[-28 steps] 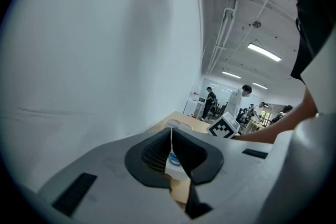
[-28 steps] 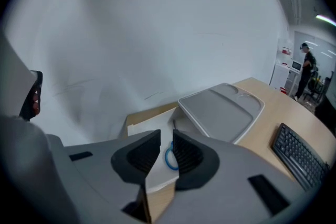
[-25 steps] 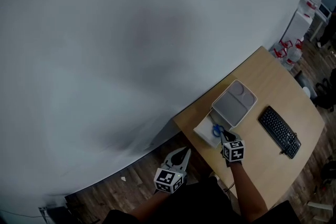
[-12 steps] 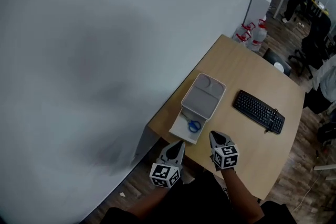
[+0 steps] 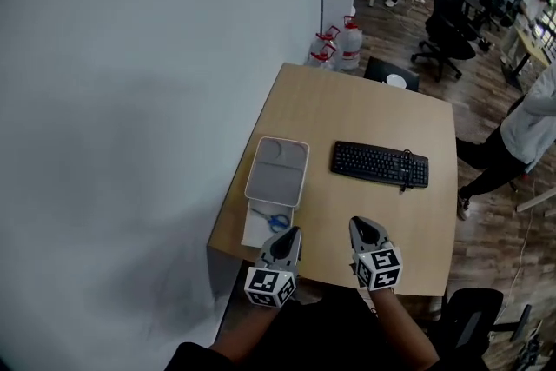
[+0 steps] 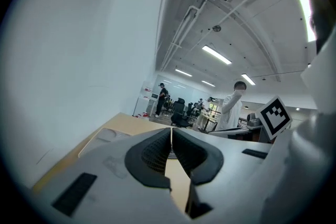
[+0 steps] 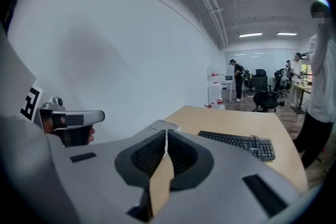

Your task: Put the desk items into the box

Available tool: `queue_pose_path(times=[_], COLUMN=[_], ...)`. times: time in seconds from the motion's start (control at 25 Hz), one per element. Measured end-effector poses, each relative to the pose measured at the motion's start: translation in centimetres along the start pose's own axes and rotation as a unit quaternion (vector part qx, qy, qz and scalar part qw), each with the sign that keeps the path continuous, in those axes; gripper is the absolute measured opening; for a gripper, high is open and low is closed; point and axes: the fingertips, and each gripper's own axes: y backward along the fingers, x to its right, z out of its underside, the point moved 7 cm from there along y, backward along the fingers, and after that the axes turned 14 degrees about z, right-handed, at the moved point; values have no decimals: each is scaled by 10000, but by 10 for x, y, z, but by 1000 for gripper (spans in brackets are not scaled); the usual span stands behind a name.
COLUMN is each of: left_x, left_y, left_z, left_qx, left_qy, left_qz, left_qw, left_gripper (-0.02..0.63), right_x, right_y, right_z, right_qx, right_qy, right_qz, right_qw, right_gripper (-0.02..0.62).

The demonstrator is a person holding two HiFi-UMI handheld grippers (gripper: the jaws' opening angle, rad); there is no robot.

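The left gripper (image 5: 291,234) and right gripper (image 5: 360,227) are held closed and empty. Nothing needs gripping, since the scissors (image 5: 276,221) seem already laid in the box (image 5: 253,233).

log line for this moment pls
left tongs: shut, empty | right tongs: shut, empty | scissors: in box | keyboard: on desk

Blue item (image 5: 277,221) in box (image 5: 250,235): indistinct
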Motion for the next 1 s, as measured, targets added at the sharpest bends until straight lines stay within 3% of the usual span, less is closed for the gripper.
queue_pose_path(times=[0.24, 0.68, 1.0], left_x=[22, 56, 73], left_y=[-50, -117, -150], left_z=[-16, -20, -21], left_qx=[-81, -88, -114], left_qy=[-280, -533, -658], left_qz=[579, 1058, 1213], left_qw=[9979, 9929, 9904], left_gripper=[20, 20, 20], right_x=[54, 123, 156], right_y=[36, 84, 92], right_z=[-2, 6, 1], right_qx=[251, 509, 603], right_qy=[-260, -423, -418], right_qz=[780, 1809, 2029], right_qw=[9963, 9813, 9764], right_gripper=[71, 63, 60])
